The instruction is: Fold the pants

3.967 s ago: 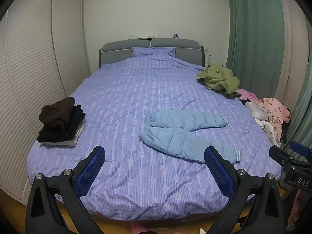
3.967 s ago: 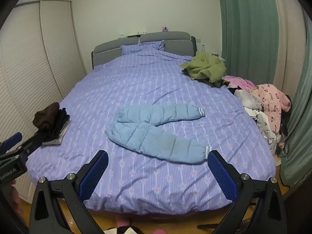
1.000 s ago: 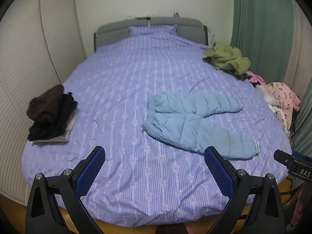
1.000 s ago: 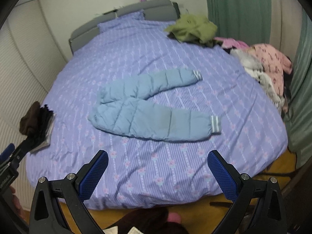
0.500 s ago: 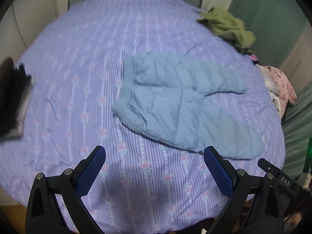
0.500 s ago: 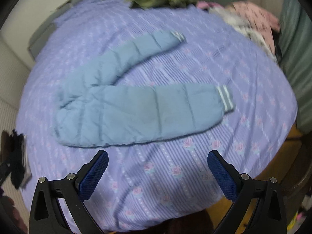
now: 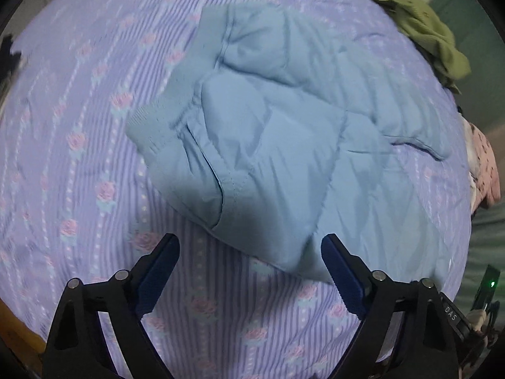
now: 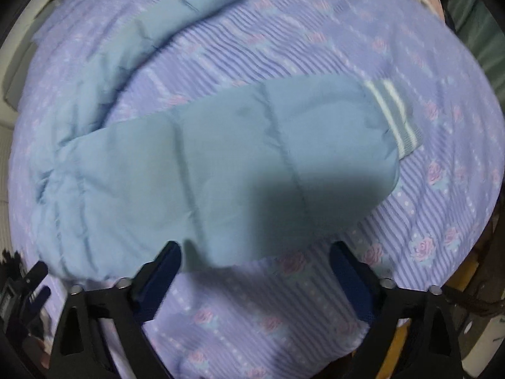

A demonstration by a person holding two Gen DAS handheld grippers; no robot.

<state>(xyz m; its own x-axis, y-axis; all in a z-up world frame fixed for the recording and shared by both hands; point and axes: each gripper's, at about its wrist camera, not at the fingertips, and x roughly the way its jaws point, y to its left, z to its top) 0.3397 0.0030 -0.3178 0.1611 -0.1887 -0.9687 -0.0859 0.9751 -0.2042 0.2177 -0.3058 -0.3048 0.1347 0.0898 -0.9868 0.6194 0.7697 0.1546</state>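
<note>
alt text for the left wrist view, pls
The open left gripper hovers just short of the waist end of light blue padded pants lying unfolded on a purple floral bedspread. An olive green garment lies at top right.

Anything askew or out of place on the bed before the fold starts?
The blue pants lie unaligned: the legs splay apart in a V, with purple bedspread showing between them, and the waist end is rumpled. A green garment sits bunched at the far edge. Both tools, left and right, are open, holding nothing.
</note>
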